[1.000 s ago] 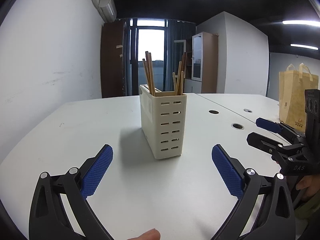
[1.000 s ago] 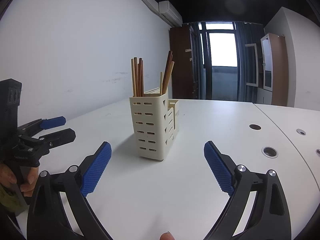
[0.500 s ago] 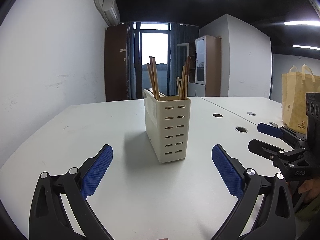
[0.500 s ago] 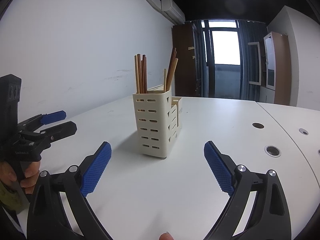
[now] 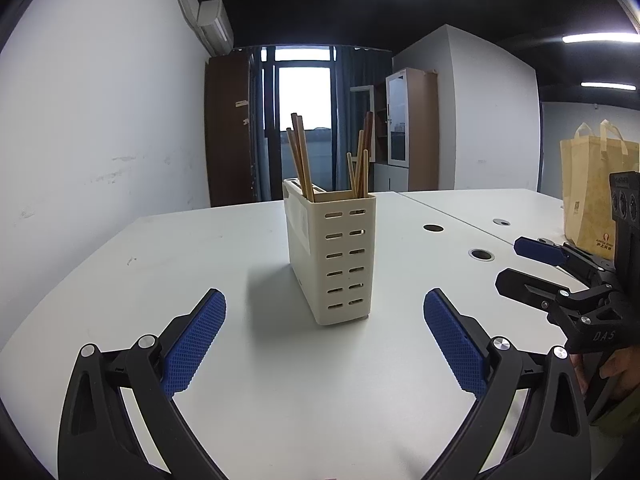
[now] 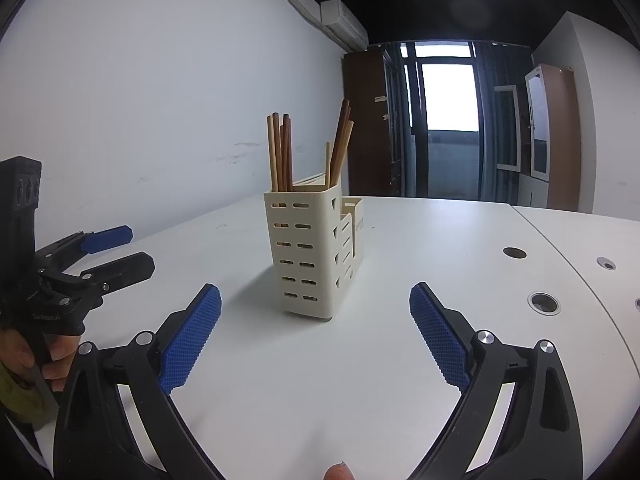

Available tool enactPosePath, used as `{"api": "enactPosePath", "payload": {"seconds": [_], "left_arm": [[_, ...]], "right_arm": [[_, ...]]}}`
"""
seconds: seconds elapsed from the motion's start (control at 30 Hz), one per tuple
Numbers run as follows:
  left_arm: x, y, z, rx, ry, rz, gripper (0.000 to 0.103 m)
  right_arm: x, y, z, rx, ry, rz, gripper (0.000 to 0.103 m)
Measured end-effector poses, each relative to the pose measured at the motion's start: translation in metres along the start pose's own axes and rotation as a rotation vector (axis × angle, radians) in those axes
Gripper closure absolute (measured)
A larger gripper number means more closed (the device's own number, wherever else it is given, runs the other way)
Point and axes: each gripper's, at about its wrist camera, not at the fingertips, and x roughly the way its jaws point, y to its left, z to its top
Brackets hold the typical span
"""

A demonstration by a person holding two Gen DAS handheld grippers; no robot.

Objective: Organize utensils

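chopsticks' [image 5: 302, 160] lower ends hidden inside holder [image 5: 340, 260]

Chopsticks [image 5: 302, 160] in holder [image 5: 340, 256], mid table [image 5: 160, 280].

A cream plastic holder [image 5: 332, 258] with rows of slots in its walls stands upright on the white table [image 5: 200, 264], well in from every edge and nearer the wall-side edge. Wooden chopsticks [image 5: 301, 158] stand in it in two bunches, tips up and leaning slightly: one bunch at each end of its tall compartment. A lower, stepped compartment [image 6: 354, 226] adjoins on the far side.
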Motion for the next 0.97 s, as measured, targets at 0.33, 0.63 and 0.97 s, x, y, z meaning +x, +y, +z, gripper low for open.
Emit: {"api": "enactPosePath", "payload": {"seconds": [0.33, 0.63, 0.97], "left_arm": [[-0.0028, -0.0026, -0.0010, 0.011, -0.008, -0.017, 0.006], [-0.0015, -0.0032, -0.0012, 0.009, 0.003, -0.015, 0.006], [0.0023, 0.0026, -0.0013, -0.023, 0.027, -0.005, 0.006]], "right_arm": [[-0.0002, -0.0002, 0.0000, 0.000, -0.002, 0.001, 0.007], [0.0007, 0.0012, -0.0016, -0.007, 0.011, 0.004, 0.007], [0.0009, 0.0019, -0.0020, -0.011, 0.019, 0.007, 0.007]]}}
